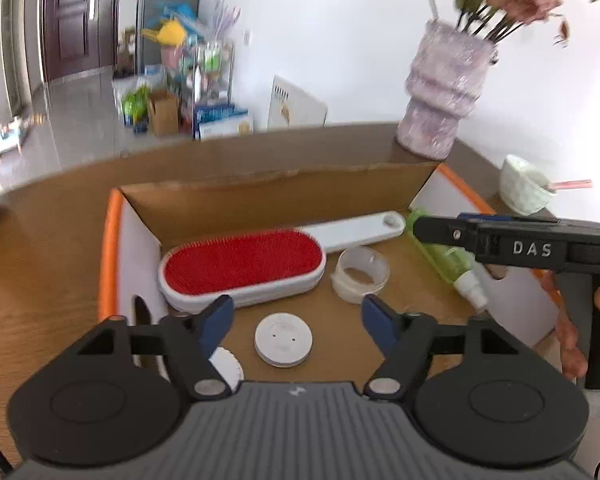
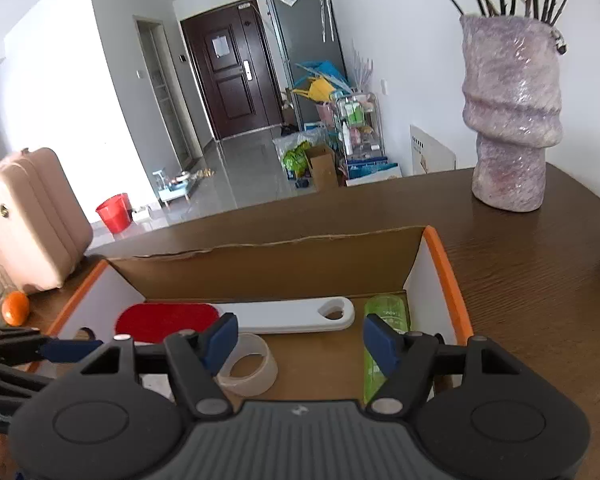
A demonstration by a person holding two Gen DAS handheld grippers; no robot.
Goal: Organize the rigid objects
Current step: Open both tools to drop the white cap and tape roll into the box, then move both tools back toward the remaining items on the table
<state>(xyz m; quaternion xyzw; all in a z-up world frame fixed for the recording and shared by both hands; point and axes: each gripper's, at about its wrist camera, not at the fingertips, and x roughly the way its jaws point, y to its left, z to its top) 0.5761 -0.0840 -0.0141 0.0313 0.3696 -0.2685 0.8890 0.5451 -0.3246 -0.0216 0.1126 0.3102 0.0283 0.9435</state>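
An orange-rimmed cardboard box (image 1: 112, 240) (image 2: 448, 280) stands on the wooden table. Inside lie a white brush with red bristles (image 1: 242, 264) (image 2: 164, 320), a long white flat piece (image 1: 360, 230) (image 2: 292, 314), a clear tape roll (image 1: 360, 274) (image 2: 248, 368), a green spray bottle (image 1: 452, 260) (image 2: 384, 316), a white round disc (image 1: 283, 339) and a white ribbed cap (image 1: 228, 368). My left gripper (image 1: 298, 322) hangs open over the disc. My right gripper (image 2: 298, 344) (image 1: 452, 234) is open above the tape roll and bottle. Neither holds anything.
A purple vase with dried flowers (image 1: 444, 88) (image 2: 512, 116) stands behind the box. A pale green cup (image 1: 524, 190) sits at the right. A pink suitcase (image 2: 32, 216) and an orange fruit (image 2: 16, 308) are at the left. A person's hand (image 1: 572, 344) holds the right gripper.
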